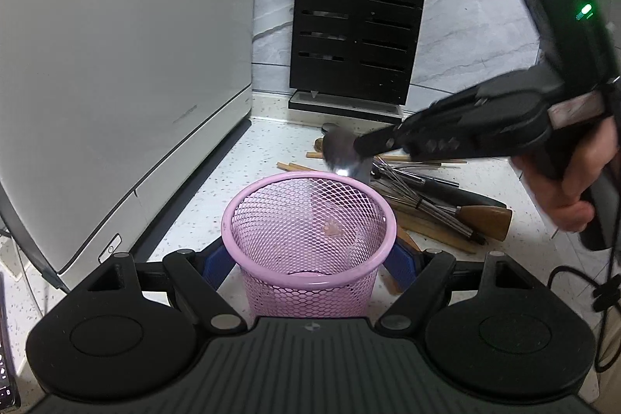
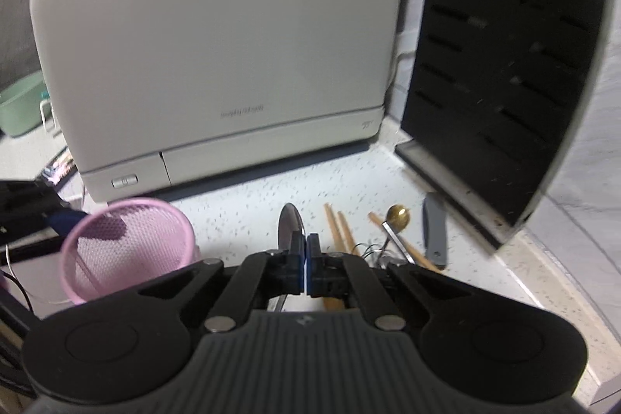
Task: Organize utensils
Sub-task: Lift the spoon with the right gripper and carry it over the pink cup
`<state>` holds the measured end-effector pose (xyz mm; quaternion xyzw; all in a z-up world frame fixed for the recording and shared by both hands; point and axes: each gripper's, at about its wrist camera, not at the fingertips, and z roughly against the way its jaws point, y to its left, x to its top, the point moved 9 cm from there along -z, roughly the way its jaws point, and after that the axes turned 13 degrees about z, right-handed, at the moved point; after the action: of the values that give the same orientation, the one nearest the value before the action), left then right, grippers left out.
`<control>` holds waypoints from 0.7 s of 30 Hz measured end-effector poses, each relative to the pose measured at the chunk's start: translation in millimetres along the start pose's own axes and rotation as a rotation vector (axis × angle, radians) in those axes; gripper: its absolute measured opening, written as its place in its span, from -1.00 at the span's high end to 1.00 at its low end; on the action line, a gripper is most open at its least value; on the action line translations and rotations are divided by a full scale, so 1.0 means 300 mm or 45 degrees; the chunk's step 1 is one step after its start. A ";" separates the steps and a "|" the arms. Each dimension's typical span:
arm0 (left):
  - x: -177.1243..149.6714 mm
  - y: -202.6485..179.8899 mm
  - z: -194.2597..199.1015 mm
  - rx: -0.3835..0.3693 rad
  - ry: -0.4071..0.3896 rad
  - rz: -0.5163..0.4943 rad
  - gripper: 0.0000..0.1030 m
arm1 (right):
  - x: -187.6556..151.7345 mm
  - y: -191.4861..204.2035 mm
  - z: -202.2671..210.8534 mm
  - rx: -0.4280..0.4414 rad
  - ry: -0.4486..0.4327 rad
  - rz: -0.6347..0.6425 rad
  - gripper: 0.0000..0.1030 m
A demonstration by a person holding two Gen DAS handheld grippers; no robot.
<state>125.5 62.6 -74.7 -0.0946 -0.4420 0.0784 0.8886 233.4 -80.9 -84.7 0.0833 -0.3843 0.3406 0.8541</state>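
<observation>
Right gripper [image 2: 306, 260] has its pads pressed together on a silver spoon [image 2: 289, 226], pinching it low on the neck so the bowl sticks out ahead of the fingertips while the handle runs back beneath the jaws. Left gripper [image 1: 310, 255] clasps the pink mesh cup [image 1: 310, 220] from both sides, blue pads against its wall, keeping it upright on the speckled counter [image 1: 217, 189].

Judging by the task, the step in hand is carrying the spoon to the cup and dropping it in. To do that well, bring the spoon over the middle of the cup's mouth, tip it so one end points down into the mesh, and let go only once that end is below the rim; a release over the rim would likely send it clattering off. The hold on the cup should stay firm, since a light mesh cup could tip when metal lands in it.

Seen from the left wrist, the spoon hangs just beyond the cup's far rim. Right of the cup lies the unsorted pile: wooden chopsticks [image 1: 419, 161], a whisk [image 1: 411, 189], a gold spoon [image 2: 398, 214] and a grey handled tool [image 2: 434, 231]
</observation>
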 end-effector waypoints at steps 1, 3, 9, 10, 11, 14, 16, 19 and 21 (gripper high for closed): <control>0.000 -0.003 0.001 0.000 0.000 -0.002 -0.80 | 0.004 -0.005 0.017 -0.012 -0.012 -0.005 1.00; 0.000 -0.007 -0.001 -0.004 0.001 0.000 -0.80 | 0.012 -0.012 0.051 -0.031 -0.036 -0.014 1.00; -0.003 -0.017 -0.003 -0.007 0.000 -0.009 -0.80 | 0.028 -0.020 0.130 -0.073 -0.102 -0.025 1.00; -0.004 -0.018 -0.003 -0.007 0.000 -0.012 -0.80 | 0.031 -0.020 0.139 -0.083 -0.111 -0.019 1.00; -0.004 -0.020 -0.004 -0.007 -0.001 -0.014 -0.80 | 0.035 -0.021 0.147 -0.096 -0.121 -0.012 1.00; -0.004 -0.025 -0.006 -0.007 -0.002 -0.017 -0.80 | 0.054 -0.034 0.186 -0.128 -0.169 -0.020 1.00; -0.005 -0.030 -0.008 -0.012 -0.001 -0.019 -0.80 | 0.074 -0.050 0.222 -0.146 -0.218 -0.041 1.00; -0.008 -0.045 -0.011 -0.028 0.003 -0.029 -0.80 | 0.115 -0.069 0.288 -0.185 -0.310 -0.056 1.00; -0.011 -0.058 -0.013 -0.036 0.005 -0.039 -0.80 | 0.141 -0.074 0.334 -0.195 -0.373 -0.064 1.00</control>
<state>127.6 44.5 -75.4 -0.1005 -0.4427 0.0583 0.8891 207.6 -116.2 17.4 0.0762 -0.5274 0.2729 0.8010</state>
